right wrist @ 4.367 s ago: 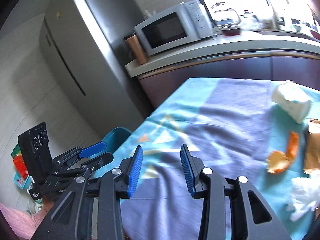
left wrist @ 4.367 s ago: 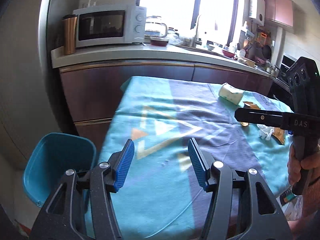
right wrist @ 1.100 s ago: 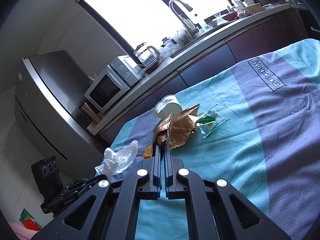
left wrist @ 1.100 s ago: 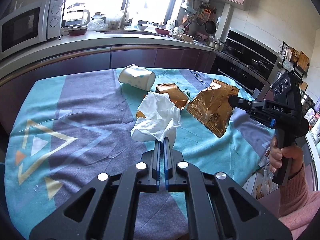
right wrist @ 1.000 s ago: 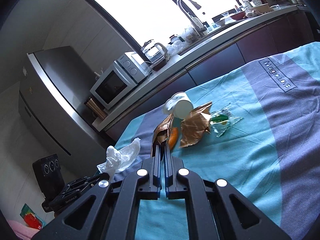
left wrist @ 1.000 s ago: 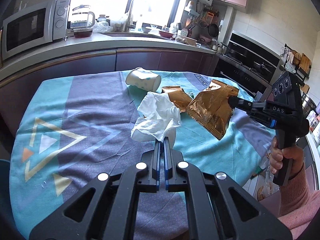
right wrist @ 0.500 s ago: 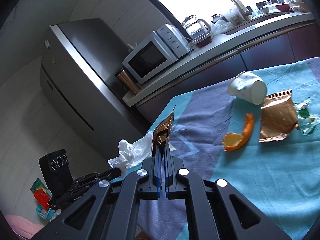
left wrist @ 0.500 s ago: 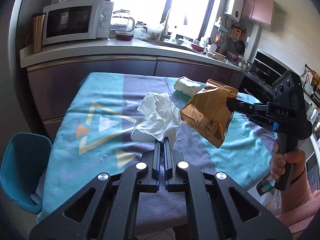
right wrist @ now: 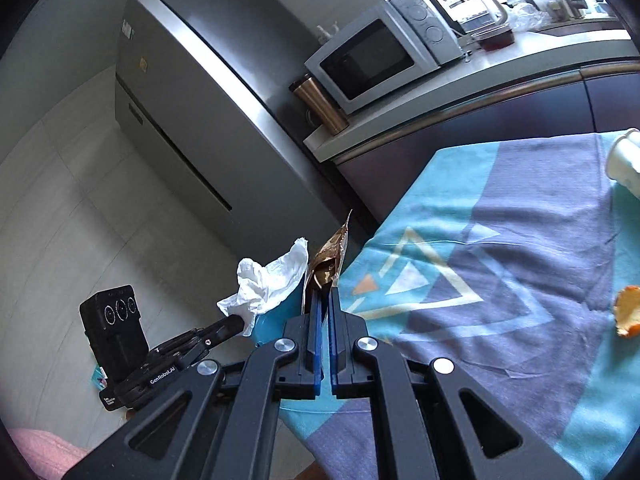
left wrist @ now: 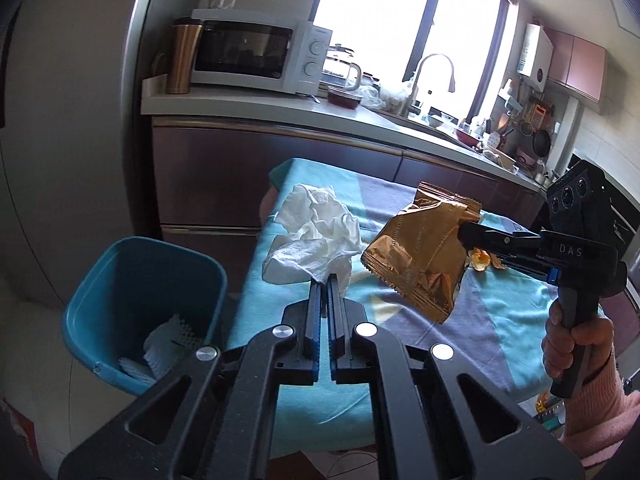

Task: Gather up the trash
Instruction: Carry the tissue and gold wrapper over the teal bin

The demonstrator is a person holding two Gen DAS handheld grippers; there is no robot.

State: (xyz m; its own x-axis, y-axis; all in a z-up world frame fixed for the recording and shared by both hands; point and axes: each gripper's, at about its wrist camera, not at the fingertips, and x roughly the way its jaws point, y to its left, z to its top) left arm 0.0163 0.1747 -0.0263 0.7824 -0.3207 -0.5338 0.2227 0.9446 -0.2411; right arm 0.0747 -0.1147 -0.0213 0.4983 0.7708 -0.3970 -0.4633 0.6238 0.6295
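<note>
1. Left gripper [left wrist: 325,280]: fingers pressed together, pinching a crumpled white tissue [left wrist: 316,240]; tissue held in the air over the near-left corner of the table [left wrist: 500,328], just right of the bin [left wrist: 132,300].
2. Right gripper [right wrist: 325,292]: fingers pressed together on the edge of a gold wrapper [right wrist: 330,260]; from the left wrist view the wrapper [left wrist: 424,252] hangs flat and crinkled, above the cloth, just right of the tissue; the two not touching as far as can be seen.
3. Bin: blue, open-topped, on the floor at the table's left end, below the tissue's level; white foam netting [left wrist: 168,344] lies inside.
4. Table: teal and grey cloth with a triangle print; orange peel [right wrist: 628,316] lies at the right edge of the right wrist view; a white cup [right wrist: 624,164] on its side farther off.
5. A hand [left wrist: 568,344] in a pink sleeve grips the right gripper's handle.
6. Far side: counter with microwave [left wrist: 256,56], copper tumbler [left wrist: 184,56], glass kettle [left wrist: 340,68]; fridge [right wrist: 192,120] far left.
</note>
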